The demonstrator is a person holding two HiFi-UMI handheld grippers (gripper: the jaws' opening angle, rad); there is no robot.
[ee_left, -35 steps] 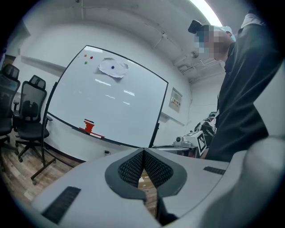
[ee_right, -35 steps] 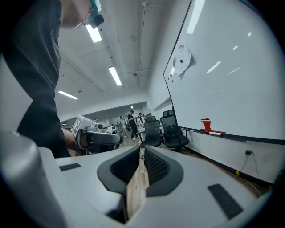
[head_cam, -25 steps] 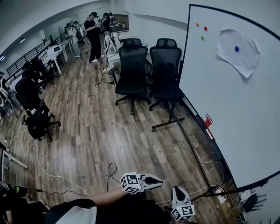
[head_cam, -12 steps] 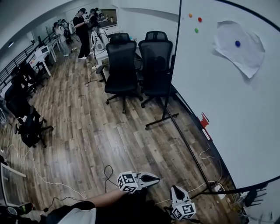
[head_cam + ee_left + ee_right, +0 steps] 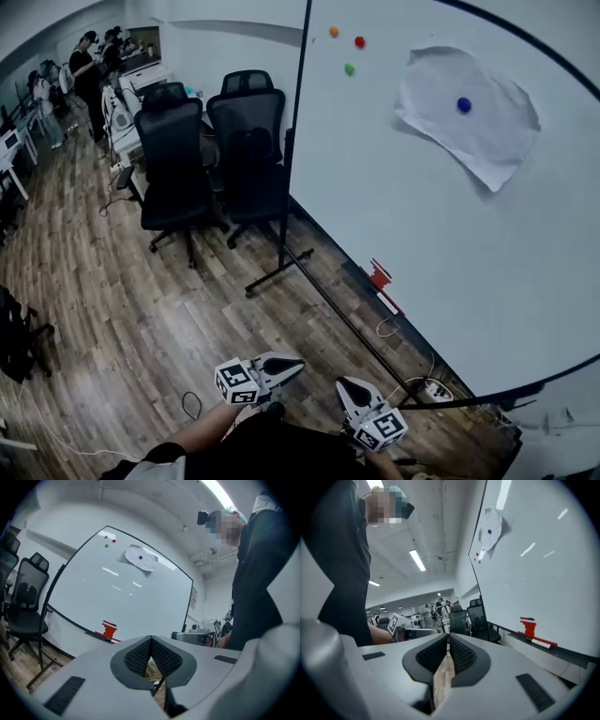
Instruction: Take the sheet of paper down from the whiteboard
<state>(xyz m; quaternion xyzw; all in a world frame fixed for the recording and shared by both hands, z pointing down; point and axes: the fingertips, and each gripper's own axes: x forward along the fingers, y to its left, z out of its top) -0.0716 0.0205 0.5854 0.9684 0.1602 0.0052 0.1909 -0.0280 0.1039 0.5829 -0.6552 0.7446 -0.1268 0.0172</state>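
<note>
The sheet of paper (image 5: 466,114) hangs high on the whiteboard (image 5: 422,244), well apart from both pairs of jaws, which sit low in the head view near the person's body. The left gripper (image 5: 296,363) has its jaws pressed together with nothing between them. The right gripper (image 5: 343,383) is the same, pads meeting and empty. In the left gripper view the paper (image 5: 140,558) shows far above the closed tips (image 5: 151,641); in the right gripper view it (image 5: 491,530) lies up and to the right of the tips (image 5: 448,641).

The sheet is white and crumpled, with an uneven outline (one corner droops at its lower right). A single round blue magnet (image 5: 463,105) pins it near its middle. To its left on the board sit three small round magnets: orange (image 5: 333,31), red (image 5: 359,41) and green (image 5: 349,68).

The whiteboard is smooth and glossy in a thin dark frame, with a red block (image 5: 379,276) on its lower ledge. The jaw pads are dark with a fine gridded texture, set in pale grey shells. Two black mesh-backed office chairs (image 5: 173,159) stand on the wood-plank floor (image 5: 122,309).
</note>
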